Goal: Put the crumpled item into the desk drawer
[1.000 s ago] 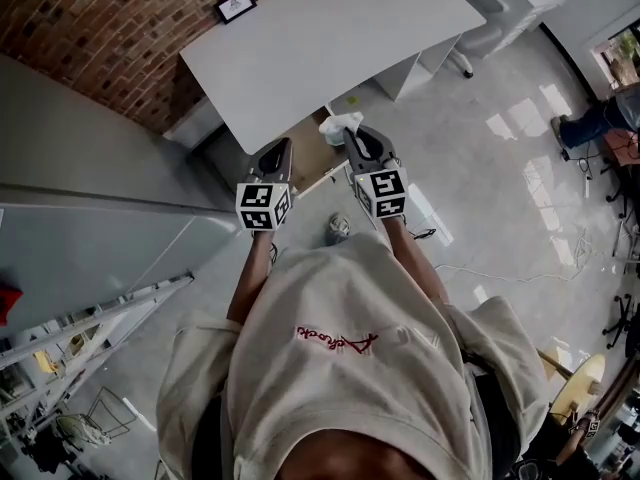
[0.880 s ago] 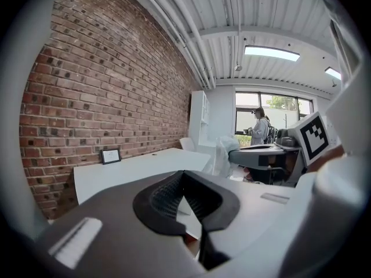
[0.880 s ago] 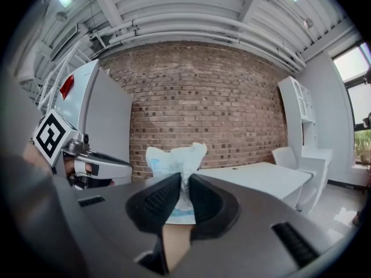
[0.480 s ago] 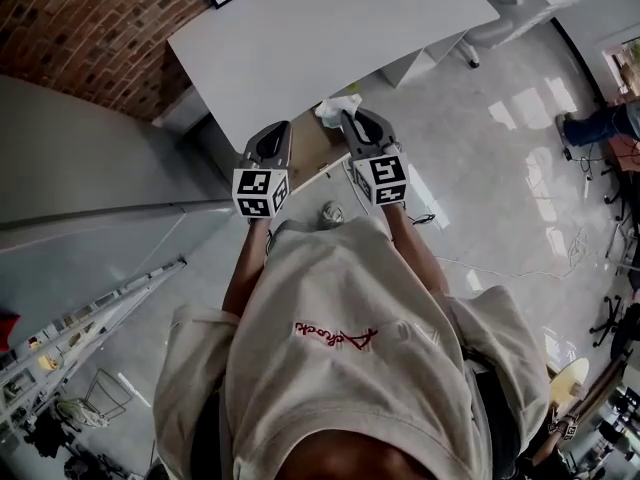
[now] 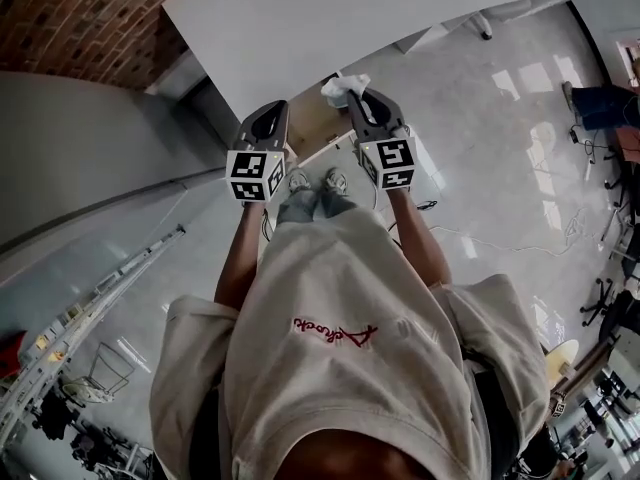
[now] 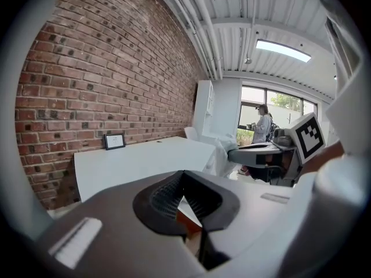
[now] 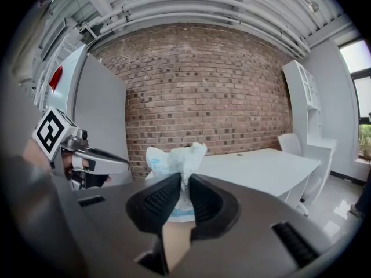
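The crumpled item (image 5: pixel 343 88), a white wad with blue print (image 7: pixel 174 157), is pinched between the pads of my right gripper (image 5: pixel 358 98) (image 7: pixel 184 185), which is shut on it. It hangs at the front edge of the white desk (image 5: pixel 330 18), above the open drawer (image 5: pixel 318 130) with its wood-coloured inside. My left gripper (image 5: pixel 276 110) (image 6: pixel 184 177) is level with the right one, just left of the drawer, jaws together and nothing between them. In the right gripper view the left gripper (image 7: pixel 99 160) shows at the left edge.
A brick wall (image 7: pixel 208 91) stands behind the desk, with a small framed picture (image 6: pixel 114 141) on the desktop. A grey panel (image 5: pixel 90 158) runs along the left. The person's shoes (image 5: pixel 318 181) stand by the drawer. Cables (image 5: pixel 520 253) lie on the floor at right.
Both grippers have moved forward together toward the desk edge, and the person's shoes have come into view below them. The right gripper still holds the wad.
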Tool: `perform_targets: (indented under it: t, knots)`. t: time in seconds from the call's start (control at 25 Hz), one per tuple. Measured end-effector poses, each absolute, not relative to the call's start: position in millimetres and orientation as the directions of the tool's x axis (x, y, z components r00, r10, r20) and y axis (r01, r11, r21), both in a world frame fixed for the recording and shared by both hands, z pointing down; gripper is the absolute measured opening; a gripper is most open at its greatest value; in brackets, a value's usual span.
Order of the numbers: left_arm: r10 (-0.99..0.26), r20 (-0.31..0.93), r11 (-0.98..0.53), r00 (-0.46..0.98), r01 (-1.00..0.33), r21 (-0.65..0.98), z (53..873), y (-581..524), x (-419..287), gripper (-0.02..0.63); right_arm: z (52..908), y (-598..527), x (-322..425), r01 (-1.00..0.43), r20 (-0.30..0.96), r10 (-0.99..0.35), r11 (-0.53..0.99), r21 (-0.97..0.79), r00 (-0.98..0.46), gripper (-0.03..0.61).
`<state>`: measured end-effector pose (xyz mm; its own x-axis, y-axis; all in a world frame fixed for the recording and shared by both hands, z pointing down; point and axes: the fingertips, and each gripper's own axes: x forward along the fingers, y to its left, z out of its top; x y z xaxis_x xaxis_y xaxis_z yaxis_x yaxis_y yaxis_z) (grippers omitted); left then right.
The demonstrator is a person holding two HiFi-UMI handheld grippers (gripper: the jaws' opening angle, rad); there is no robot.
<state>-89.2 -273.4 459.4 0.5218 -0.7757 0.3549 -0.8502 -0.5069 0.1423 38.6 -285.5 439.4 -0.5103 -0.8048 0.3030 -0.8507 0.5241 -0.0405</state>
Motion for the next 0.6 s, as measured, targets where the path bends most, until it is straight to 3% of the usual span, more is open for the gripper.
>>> perform_targets:
  t: [0.6]
  knots:
    - [-0.703, 0.446, -0.500, 0.554, -0.831, 0.244, 533.4, -255.2, -98.4, 0.009, 515.1, -271.8, 27.4, -0.859, 0.438, -0.758, 0.508, -0.069, -0.483, 0.055]
